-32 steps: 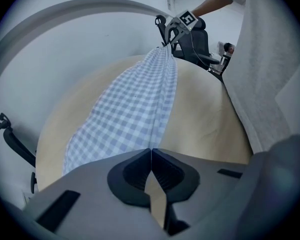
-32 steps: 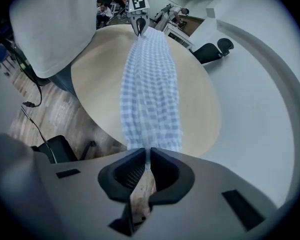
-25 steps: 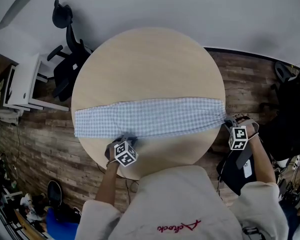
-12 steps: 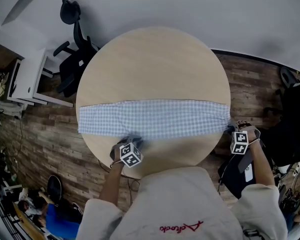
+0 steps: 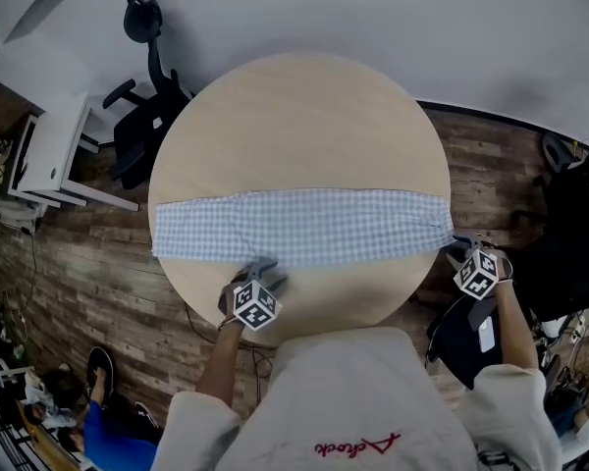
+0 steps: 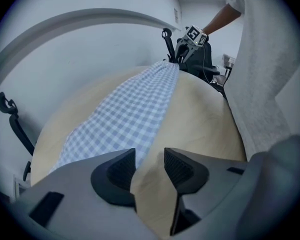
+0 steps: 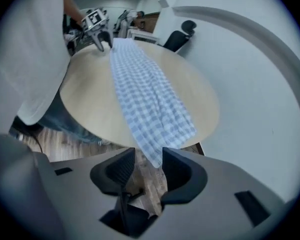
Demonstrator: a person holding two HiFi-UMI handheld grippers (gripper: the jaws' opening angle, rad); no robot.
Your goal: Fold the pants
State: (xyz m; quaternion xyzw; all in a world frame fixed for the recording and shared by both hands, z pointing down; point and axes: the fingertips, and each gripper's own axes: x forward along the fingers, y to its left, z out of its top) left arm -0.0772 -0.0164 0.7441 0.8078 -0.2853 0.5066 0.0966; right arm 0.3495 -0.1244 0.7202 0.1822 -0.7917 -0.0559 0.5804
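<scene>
The blue-and-white checked pants [image 5: 294, 227] lie flat as one long strip across the round wooden table [image 5: 294, 116]. My left gripper [image 5: 264, 269] stands at the strip's near edge. In the left gripper view its jaws [image 6: 150, 156] have just been opening; bare tabletop shows between them and the cloth edge [image 6: 135, 109] lies beside the left finger. My right gripper [image 5: 453, 249] is at the strip's right end, past the table rim. Its jaws [image 7: 149, 156] have just been opening too, and a hanging corner of the pants [image 7: 145, 89] dangles loose between them.
A black office chair [image 5: 142, 86] and a white desk [image 5: 49, 150] stand beyond the table's far left. Dark gear [image 5: 569, 224] sits on the wood floor at the right. A person [image 5: 108, 430] is low at the left. My own body is close against the table's near rim.
Both grippers went from pinching the cloth to open. The left let go of the near edge, the right let go of the right end and rolled. The pants lie flat.
</scene>
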